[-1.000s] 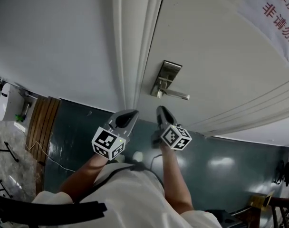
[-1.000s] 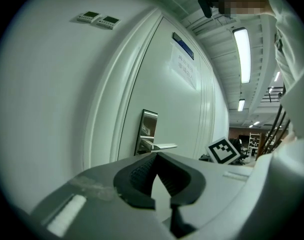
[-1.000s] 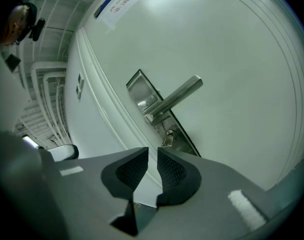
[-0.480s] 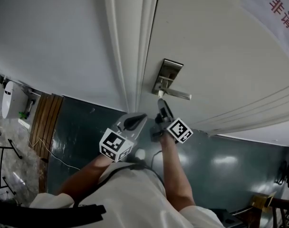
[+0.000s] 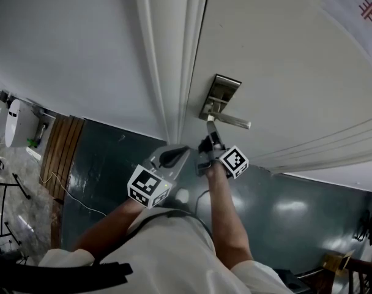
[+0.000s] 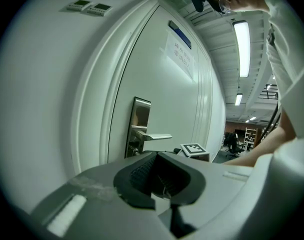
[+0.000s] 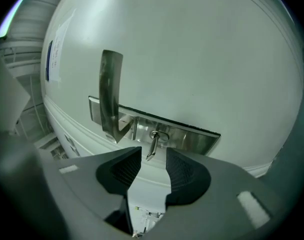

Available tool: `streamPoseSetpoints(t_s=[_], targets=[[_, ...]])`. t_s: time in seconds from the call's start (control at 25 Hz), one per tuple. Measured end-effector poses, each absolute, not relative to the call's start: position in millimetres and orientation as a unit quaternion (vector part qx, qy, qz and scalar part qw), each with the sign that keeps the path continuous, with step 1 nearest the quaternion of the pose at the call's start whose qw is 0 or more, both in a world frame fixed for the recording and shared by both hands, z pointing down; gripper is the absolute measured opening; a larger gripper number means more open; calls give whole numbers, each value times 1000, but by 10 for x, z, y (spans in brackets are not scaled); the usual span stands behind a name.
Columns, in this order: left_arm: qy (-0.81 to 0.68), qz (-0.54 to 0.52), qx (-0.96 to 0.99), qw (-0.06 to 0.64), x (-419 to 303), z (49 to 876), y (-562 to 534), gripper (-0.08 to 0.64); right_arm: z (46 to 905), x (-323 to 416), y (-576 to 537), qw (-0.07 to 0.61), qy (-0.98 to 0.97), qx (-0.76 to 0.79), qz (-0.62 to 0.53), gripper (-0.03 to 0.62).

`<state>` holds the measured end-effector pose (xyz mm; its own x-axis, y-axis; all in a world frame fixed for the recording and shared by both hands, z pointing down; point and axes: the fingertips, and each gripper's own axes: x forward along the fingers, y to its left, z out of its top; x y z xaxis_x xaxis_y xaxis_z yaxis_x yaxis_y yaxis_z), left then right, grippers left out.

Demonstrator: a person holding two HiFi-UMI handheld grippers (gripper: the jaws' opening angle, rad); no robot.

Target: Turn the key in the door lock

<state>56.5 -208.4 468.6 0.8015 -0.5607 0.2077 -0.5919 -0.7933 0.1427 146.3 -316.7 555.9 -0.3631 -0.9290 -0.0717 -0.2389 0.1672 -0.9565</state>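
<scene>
One white door (image 5: 284, 54) fills the upper right of the head view, with its frame and a pale wall to the left.

The right gripper (image 5: 210, 125) points at the door, level, directly below the handle. Its jaws stand wide apart and have just been opening. They grip nothing.

The left gripper (image 5: 174, 155) is held lower and to the left, well clear of the door. Its jaws are closed together with nothing between them.

The metal lock plate (image 7: 157, 129) is fixed to the door near its edge. The lever handle (image 7: 111, 96) projects from the plate.

The key (image 7: 153, 145) sits in the keyhole of the plate, beside the handle root. In the right gripper view its free end reaches into the mouth of the open jaws, between the two ribbed pads (image 7: 184, 174). Neither pad touches it; a clear gap shows on each side.

Differences from one second ago, head view:
- The right gripper tip was short of the lock plate; it is now up at the plate's lower end.
- The right gripper's marker cube has rolled and shows a different face.
- The left gripper has shifted slightly to the right.
</scene>
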Motion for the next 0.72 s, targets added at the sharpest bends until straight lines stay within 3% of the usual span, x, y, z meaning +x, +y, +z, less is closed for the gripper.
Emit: streamPoseSetpoints(t_s=[0.24, 0.48, 0.56, 0.72], targets=[[-313, 80, 941, 101, 510, 4703, -2099, 6, 5619, 1450, -3246, 401, 650, -402, -504, 146], [-320, 82, 938, 101, 422, 4696, -2079, 5, 5606, 1466, -3265, 434, 628, -385, -519, 90], [-321, 82, 938, 102, 403, 4707, -2083, 5, 5592, 1465, -3269, 437, 630, -381, -517, 50], [-319, 83, 938, 102, 399, 4716, -2083, 5, 5585, 1470, -3278, 415, 644, -401, -502, 43]])
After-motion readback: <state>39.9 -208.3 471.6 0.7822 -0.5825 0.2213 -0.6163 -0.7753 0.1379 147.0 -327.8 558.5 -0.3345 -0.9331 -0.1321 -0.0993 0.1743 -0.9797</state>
